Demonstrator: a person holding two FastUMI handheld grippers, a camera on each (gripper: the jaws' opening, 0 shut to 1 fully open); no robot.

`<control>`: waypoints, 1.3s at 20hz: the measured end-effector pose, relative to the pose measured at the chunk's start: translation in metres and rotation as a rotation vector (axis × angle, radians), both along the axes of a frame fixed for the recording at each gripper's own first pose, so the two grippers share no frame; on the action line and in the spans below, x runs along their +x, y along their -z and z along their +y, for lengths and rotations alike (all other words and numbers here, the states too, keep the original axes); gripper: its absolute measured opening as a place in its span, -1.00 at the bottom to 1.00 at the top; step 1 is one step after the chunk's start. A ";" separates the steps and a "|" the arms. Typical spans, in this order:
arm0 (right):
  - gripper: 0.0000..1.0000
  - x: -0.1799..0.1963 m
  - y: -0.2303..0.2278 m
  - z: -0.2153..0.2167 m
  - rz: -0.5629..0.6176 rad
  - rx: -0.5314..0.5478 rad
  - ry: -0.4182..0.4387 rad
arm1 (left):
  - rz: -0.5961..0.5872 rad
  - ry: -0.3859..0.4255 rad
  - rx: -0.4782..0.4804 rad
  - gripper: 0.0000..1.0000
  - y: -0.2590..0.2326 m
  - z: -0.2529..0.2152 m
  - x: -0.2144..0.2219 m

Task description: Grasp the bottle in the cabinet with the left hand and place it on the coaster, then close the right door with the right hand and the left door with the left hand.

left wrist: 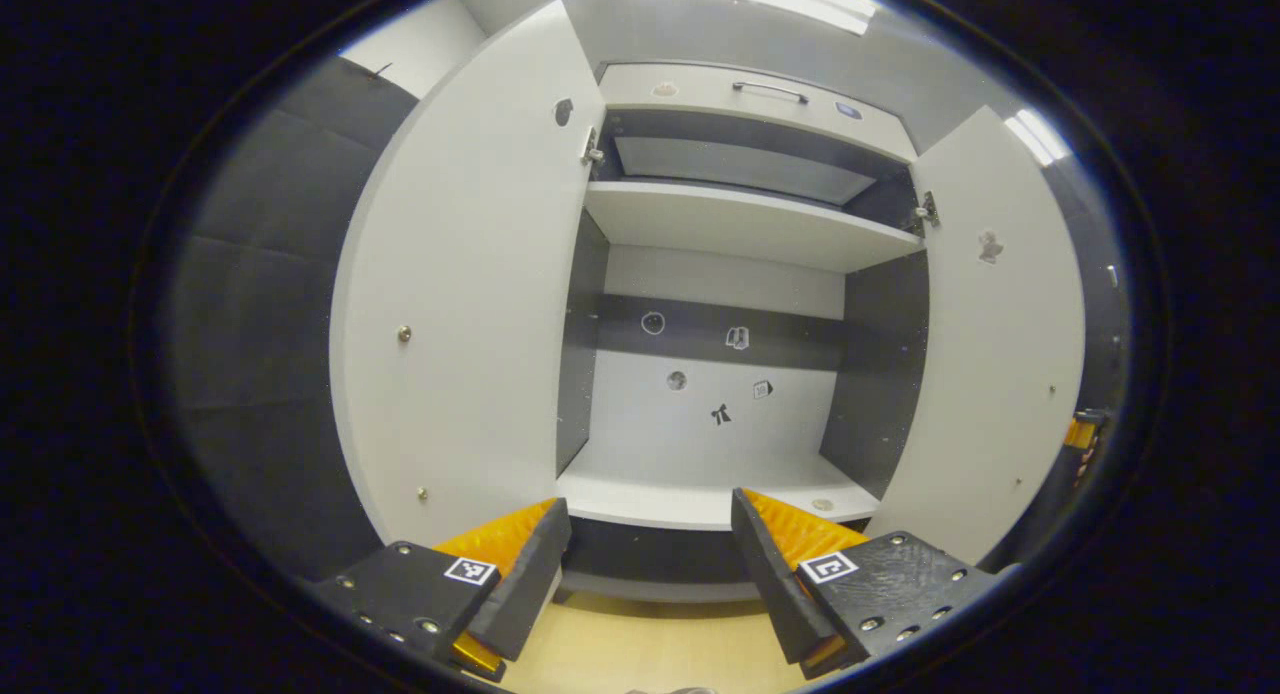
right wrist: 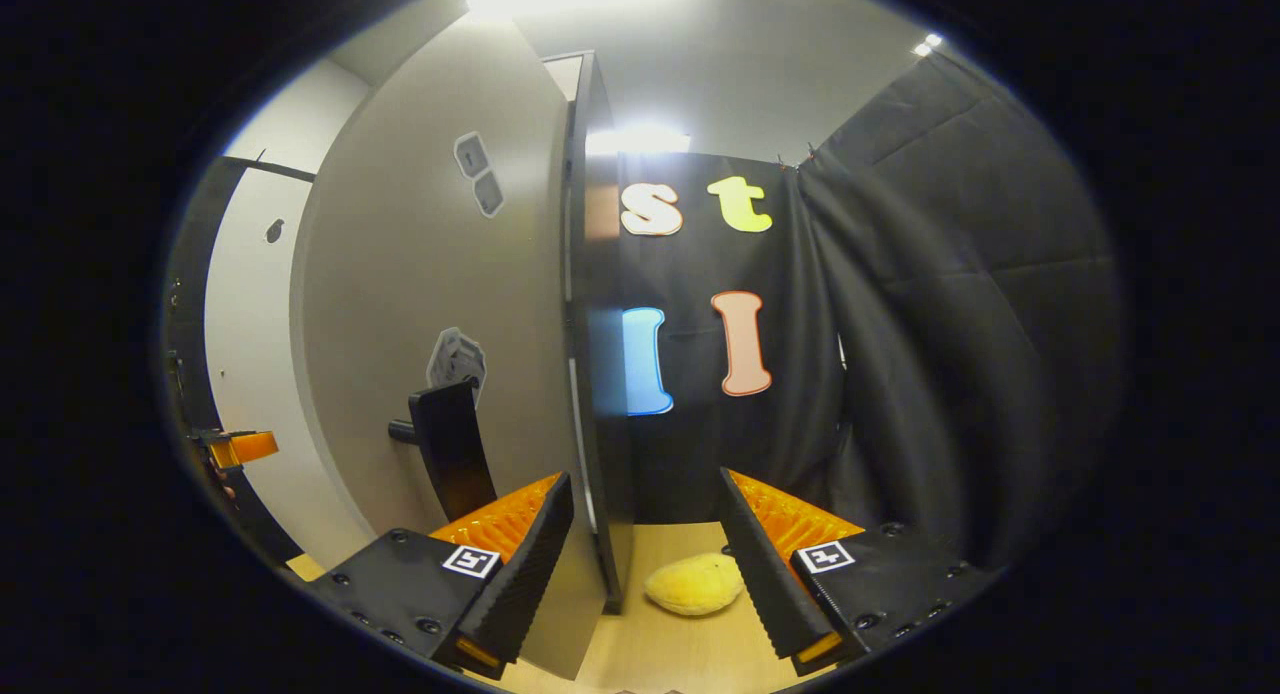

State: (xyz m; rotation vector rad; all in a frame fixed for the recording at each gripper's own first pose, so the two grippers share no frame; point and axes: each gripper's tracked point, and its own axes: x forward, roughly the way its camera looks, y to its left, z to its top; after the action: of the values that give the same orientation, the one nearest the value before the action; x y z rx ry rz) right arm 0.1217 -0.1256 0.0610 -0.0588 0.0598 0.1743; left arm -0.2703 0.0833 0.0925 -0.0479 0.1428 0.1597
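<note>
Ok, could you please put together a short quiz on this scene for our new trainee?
1. True or false: in the left gripper view, the left door and the right door of the cabinet both stand open.
2. In the right gripper view, what stands between the fingers of the right claw?
A. a bottle
B. the edge of the right door
C. a coaster
3. Fill in the gap: the left claw is ___ and holds nothing.

Key: 1 true; 2 B; 3 open.
</note>
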 end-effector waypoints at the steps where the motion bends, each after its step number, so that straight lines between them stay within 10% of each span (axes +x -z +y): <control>1: 0.85 0.001 0.003 0.009 0.010 0.016 -0.027 | 0.011 0.000 0.015 0.88 0.003 0.000 0.001; 19: 0.86 0.012 0.019 0.092 0.057 0.157 -0.035 | 0.019 0.068 -0.014 0.88 0.018 0.010 -0.032; 26: 0.90 0.023 0.018 0.149 0.017 0.029 -0.072 | 0.021 0.086 -0.070 0.87 0.023 0.022 -0.065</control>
State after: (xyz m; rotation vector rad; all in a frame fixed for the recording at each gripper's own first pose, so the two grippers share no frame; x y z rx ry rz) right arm 0.1450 0.0231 0.0433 -0.0305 0.0723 0.2479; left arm -0.3356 0.1053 0.0695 -0.1101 0.1715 0.0690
